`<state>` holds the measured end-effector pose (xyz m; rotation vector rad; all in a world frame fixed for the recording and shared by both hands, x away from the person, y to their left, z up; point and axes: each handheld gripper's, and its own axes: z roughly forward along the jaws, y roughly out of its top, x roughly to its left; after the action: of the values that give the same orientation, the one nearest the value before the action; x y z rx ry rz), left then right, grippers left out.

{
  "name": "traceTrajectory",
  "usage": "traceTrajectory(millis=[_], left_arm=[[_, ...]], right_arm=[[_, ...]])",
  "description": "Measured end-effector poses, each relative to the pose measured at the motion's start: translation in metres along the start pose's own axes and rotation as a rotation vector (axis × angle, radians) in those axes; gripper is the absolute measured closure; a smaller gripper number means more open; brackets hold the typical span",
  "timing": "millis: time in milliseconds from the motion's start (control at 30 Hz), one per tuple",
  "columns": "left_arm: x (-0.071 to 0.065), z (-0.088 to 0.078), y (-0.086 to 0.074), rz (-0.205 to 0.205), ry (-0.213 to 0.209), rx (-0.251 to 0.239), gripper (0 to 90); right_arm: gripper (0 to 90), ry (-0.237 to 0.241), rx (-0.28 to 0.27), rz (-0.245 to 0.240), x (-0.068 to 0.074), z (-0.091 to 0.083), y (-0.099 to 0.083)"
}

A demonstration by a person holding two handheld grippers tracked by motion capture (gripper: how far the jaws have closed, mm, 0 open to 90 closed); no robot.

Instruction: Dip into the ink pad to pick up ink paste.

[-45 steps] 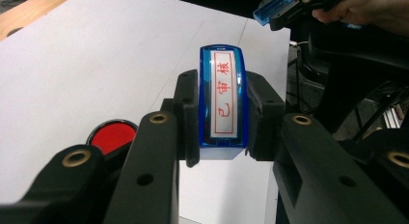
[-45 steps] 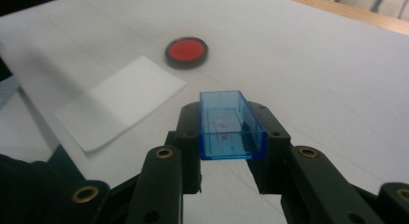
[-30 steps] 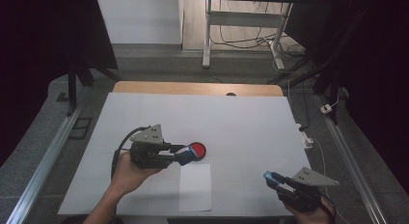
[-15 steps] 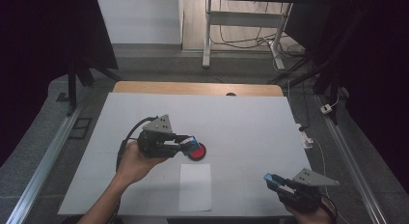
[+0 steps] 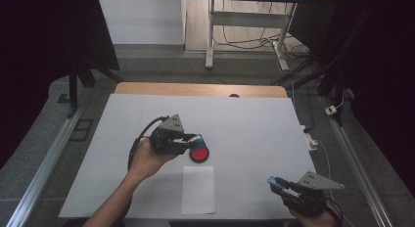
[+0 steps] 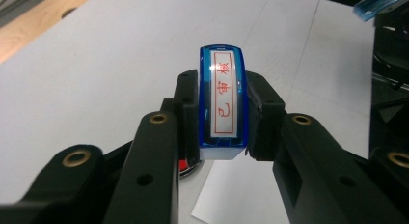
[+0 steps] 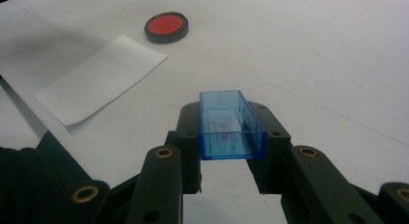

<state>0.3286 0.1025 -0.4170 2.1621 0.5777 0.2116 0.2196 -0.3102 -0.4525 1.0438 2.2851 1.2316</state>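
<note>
Blue stamp pinched in the left claw, its clear blue cap pinched in the right claw.
Cap is open and holds nothing but faint red smears. At frame centre in the high view, the stamp hovers just over the red ink pad, partly hiding it; white paper lies just below. Since the earlier frames the left claw has shifted right; the right has stayed low right.

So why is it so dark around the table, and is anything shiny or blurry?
High view: light falls on the white table, the room around it stays black. Left gripper view: glare on the stamp, jaws blurred up close. Right gripper view: the blue cap is sharp, the ink pad softer.
</note>
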Motion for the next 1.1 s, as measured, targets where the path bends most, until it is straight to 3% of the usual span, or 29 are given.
traceTrajectory(millis=[633,933,1100], left_arm=[[0.021,0.048,-0.020,-0.064,0.026,0.066,69.9],[0.029,0.061,-0.028,-0.086,0.025,0.084,69.9],[0.031,0.067,-0.030,-0.077,0.031,0.106,69.9]], right_arm=[[68.7,0.001,0.008,-0.001,0.000,0.000,0.000],[68.7,0.000,0.008,0.003,0.000,0.000,0.000],[68.7,0.002,0.009,0.002,0.000,0.000,0.000]])
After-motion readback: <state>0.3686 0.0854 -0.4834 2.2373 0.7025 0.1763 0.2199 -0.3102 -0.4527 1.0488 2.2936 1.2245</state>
